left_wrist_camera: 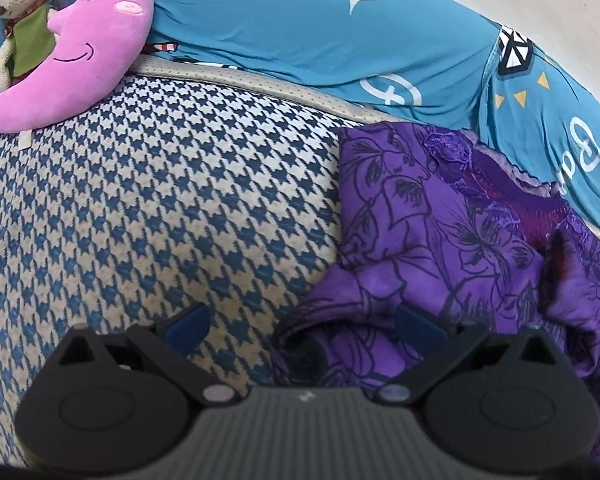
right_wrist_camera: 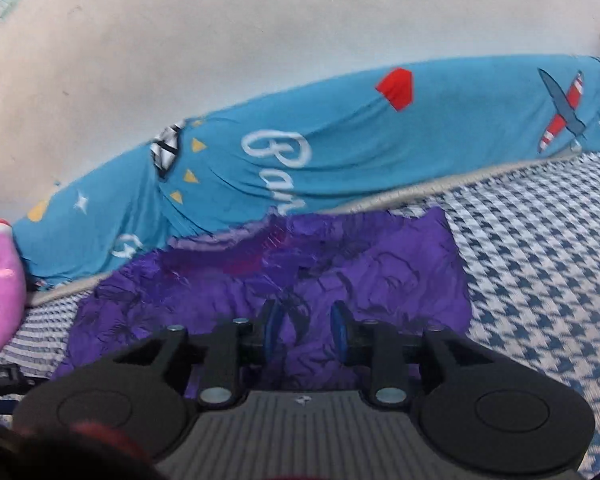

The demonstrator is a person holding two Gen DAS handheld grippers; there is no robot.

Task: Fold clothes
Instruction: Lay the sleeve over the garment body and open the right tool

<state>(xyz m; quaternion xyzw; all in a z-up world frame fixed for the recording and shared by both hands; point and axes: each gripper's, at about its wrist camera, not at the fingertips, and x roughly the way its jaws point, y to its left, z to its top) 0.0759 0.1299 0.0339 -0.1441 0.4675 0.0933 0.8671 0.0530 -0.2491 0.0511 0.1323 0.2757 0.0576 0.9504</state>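
Note:
A purple garment [left_wrist_camera: 440, 232] with a dark floral print lies crumpled on the houndstooth bed cover [left_wrist_camera: 160, 200], against a rolled blue blanket. My left gripper [left_wrist_camera: 303, 328] is open wide at the garment's left edge: its right finger is over the cloth, its left finger over the bare cover. In the right wrist view the same garment [right_wrist_camera: 340, 272] spreads out in front. My right gripper [right_wrist_camera: 306, 330] hovers low over its near part. The blue pads stand a little apart, and purple cloth shows through the gap without being pinched.
A blue printed blanket [right_wrist_camera: 340, 152] runs along the white wall [right_wrist_camera: 260, 20] behind the garment. A pink plush pillow [left_wrist_camera: 100, 32] and a teddy bear [left_wrist_camera: 20, 0] lie at the far left. Houndstooth cover [right_wrist_camera: 540, 260] extends to the garment's right.

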